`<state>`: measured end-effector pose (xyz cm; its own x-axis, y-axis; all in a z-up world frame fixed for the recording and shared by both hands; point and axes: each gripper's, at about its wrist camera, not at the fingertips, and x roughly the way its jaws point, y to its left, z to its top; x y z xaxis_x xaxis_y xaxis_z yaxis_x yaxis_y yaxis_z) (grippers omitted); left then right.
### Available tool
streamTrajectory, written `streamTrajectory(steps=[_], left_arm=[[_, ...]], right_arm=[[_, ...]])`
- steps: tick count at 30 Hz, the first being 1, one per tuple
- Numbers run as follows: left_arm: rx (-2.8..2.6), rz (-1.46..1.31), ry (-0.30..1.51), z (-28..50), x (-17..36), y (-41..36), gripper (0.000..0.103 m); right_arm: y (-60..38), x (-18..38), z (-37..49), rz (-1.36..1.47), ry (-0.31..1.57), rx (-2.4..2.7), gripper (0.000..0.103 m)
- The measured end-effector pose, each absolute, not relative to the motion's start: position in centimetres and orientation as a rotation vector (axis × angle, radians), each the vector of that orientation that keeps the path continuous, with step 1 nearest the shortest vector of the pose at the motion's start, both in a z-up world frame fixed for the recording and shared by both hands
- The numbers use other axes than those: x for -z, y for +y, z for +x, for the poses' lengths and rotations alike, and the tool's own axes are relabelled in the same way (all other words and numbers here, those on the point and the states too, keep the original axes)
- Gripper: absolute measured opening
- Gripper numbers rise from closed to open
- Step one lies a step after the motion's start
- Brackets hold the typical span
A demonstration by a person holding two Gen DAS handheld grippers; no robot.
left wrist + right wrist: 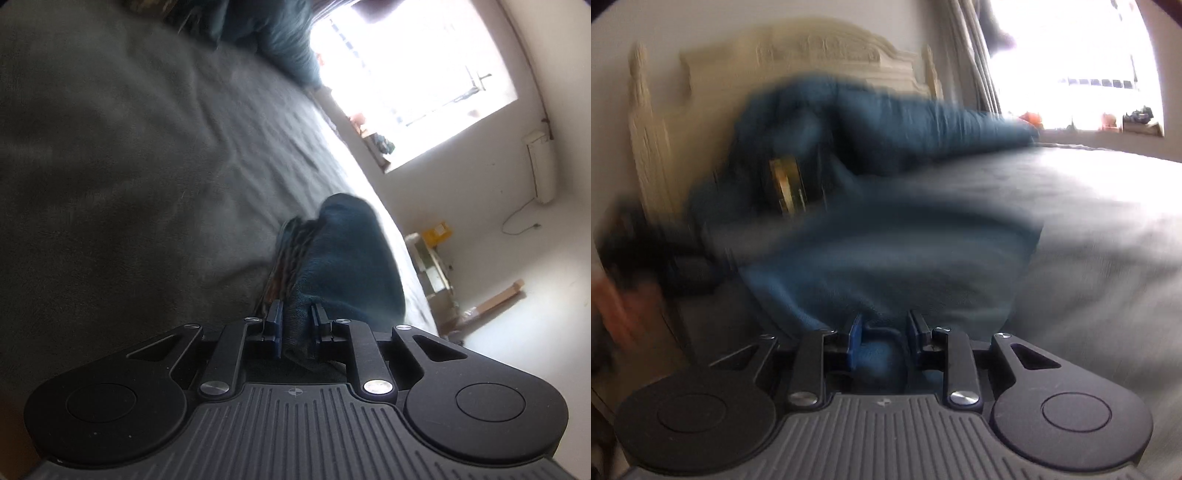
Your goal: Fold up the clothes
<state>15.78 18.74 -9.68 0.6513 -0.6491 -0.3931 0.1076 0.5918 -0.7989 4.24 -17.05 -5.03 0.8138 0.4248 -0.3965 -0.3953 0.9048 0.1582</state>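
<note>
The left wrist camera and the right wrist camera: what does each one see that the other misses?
Only the left wrist view shows the white wall unit with its dangling cord, the yellow box and a cardboard strip on the floor. Only the right wrist view shows the carved cream headboard and the curtain. Both show the grey bedspread, the bright window and the blue garment, with the left gripper and right gripper each shut on its cloth.
</note>
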Motion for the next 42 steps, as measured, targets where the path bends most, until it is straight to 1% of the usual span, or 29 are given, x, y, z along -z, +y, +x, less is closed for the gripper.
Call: streamTrajectory(steps=[2, 6, 8, 10, 12, 16, 18, 20, 26, 32, 36, 39, 42], left_arm=[[0.482, -0.808, 0.724, 15.4, 9.3, 18.8, 0.020], [0.405, -0.678, 0.611, 13.0, 5.7, 18.8, 0.023], [0.391, -0.629, 0.529, 11.9, 3.5, 18.7, 0.029], [0.435, -0.600, 0.478, 11.7, 1.7, 17.1, 0.031], [0.486, -0.567, 0.472, 12.3, 0.8, 14.7, 0.032], [0.473, -0.459, 0.573, 14.8, 3.1, 9.8, 0.032], [0.417, -0.435, 0.611, 15.8, 5.0, 9.1, 0.032], [0.390, -0.451, 0.605, 16.2, 6.5, 9.5, 0.028], [0.396, -0.512, 0.591, 16.7, 7.0, 10.4, 0.025], [0.393, -0.525, 0.545, 16.1, 7.3, 10.3, 0.025], [0.416, -0.543, 0.526, 15.7, 7.7, 10.7, 0.025], [0.432, -0.556, 0.511, 15.5, 8.1, 11.0, 0.025], [0.444, -0.564, 0.501, 15.5, 8.4, 11.3, 0.023]], right_arm=[[-16.5, 4.7, 4.1, 0.057, 0.429, -0.422, 0.030], [-16.6, 4.9, 4.1, 0.015, 0.415, -0.416, 0.030], [-16.7, 5.1, 4.0, 0.029, 0.407, -0.406, 0.030], [-15.8, 5.4, 3.8, 0.020, 0.390, -0.389, 0.031], [-14.8, 5.7, 3.6, 0.001, 0.370, -0.370, 0.031], [-14.0, 6.1, 2.8, -0.047, 0.337, -0.337, 0.032], [-13.7, 6.3, 2.4, -0.070, 0.320, -0.325, 0.032], [-13.8, 6.4, 2.1, -0.076, 0.308, -0.323, 0.032], [-14.9, 6.2, 0.9, -0.075, 0.306, -0.349, 0.032], [-15.2, 3.7, 1.1, -0.157, 0.387, -0.392, 0.032], [-16.6, 0.4, 3.0, -0.103, 0.390, -0.415, 0.031], [-17.4, -1.4, 6.1, -0.071, 0.364, -0.389, 0.031], [-18.9, -1.0, 10.8, -0.005, 0.413, -0.340, 0.030]])
